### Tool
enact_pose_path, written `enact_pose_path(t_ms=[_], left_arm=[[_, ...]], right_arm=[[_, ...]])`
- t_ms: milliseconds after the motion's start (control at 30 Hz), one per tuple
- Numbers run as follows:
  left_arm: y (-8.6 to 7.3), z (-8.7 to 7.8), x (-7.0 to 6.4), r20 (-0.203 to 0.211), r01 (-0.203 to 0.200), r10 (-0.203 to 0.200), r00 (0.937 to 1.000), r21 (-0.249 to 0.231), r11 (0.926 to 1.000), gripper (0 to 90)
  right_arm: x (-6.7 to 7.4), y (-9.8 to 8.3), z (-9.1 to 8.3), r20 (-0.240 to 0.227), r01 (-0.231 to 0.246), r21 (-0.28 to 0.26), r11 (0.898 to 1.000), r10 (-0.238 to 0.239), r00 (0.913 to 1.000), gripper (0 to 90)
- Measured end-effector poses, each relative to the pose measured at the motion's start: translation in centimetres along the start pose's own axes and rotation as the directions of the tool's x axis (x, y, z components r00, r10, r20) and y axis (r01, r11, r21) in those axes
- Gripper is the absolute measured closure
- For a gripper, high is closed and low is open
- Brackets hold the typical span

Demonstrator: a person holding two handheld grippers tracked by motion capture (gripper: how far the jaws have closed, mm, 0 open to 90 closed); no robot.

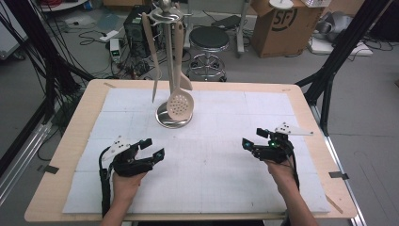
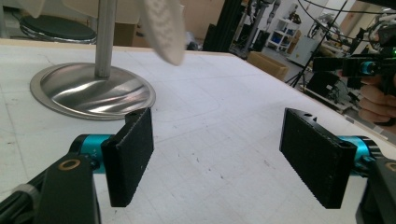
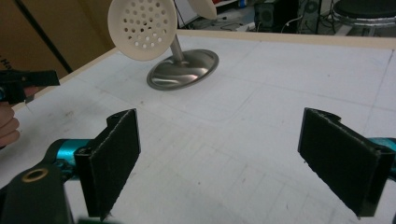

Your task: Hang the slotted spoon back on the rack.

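Steel stand: a polished steel utensil stand with a round dished base [image 1: 172,117] sits toward the far middle of the white gridded tabletop [image 1: 211,188], its post upright.
Hanging on it: a cream plastic slotted spoon with a round perforated bowl [image 1: 179,106] dangles lowest, bowl just above the base; a cream narrow-bladed utensil [image 1: 155,70] hangs on the left side, and a third cream piece hangs behind, partly hidden.
Left tongs: the left tongs [image 1: 150,149] hover near the front left of the tabletop, jaws spread wide with nothing between them; in the left gripper view the stand's base [image 2: 91,91] lies just ahead and to the left.
Right tongs: the right tongs [image 1: 254,139] sit at the front right, jaws equally wide apart and empty, facing the perforated spoon [image 3: 142,28] across bare tabletop.
Gap: both tongs are well apart from the stand; neither touches a utensil.
Done so far: as I read it, nothing; every utensil I can see is on its hook, and none lies on the tabletop.
Left to do: seemingly the whole job — reach in, close on a handle or bowl, lift it clear of the hook.
Likely first mover: the left tongs look nearer, but I cannot tell which will go.
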State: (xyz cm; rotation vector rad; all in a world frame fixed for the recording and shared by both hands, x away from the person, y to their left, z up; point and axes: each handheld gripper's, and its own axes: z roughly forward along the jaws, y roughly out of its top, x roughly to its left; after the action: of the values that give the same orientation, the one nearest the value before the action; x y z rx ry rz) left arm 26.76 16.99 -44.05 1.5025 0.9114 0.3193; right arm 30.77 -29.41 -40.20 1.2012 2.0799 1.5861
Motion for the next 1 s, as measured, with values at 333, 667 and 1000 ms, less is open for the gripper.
enact_pose_path(t_ms=[333, 667, 1000], left_arm=[[-0.3, -2.1, 0.1, -0.034, -0.004, 0.004, 0.9994, -0.006, 1.0, 26.6], [-0.6, -2.7, 0.0, -0.048, -0.01, 0.01, 0.9988, 0.002, 1.0, 26.5], [-0.6, -2.5, -0.3, -0.044, -0.022, 0.022, 0.9988, 0.001, 0.9997, 26.1]], right_arm=[[0.1, -1.8, 0.2, -0.01, 0.034, 0.01, 0.999, -0.034, 0.9994, 11.6], [0.1, -2.0, -0.4, 0.0, 0.045, -0.056, 0.997, -0.045, 0.999, 11.6], [0.4, -2.1, -0.4, 0.007, 0.063, -0.062, 0.996, -0.063, 0.998, 11.7]])
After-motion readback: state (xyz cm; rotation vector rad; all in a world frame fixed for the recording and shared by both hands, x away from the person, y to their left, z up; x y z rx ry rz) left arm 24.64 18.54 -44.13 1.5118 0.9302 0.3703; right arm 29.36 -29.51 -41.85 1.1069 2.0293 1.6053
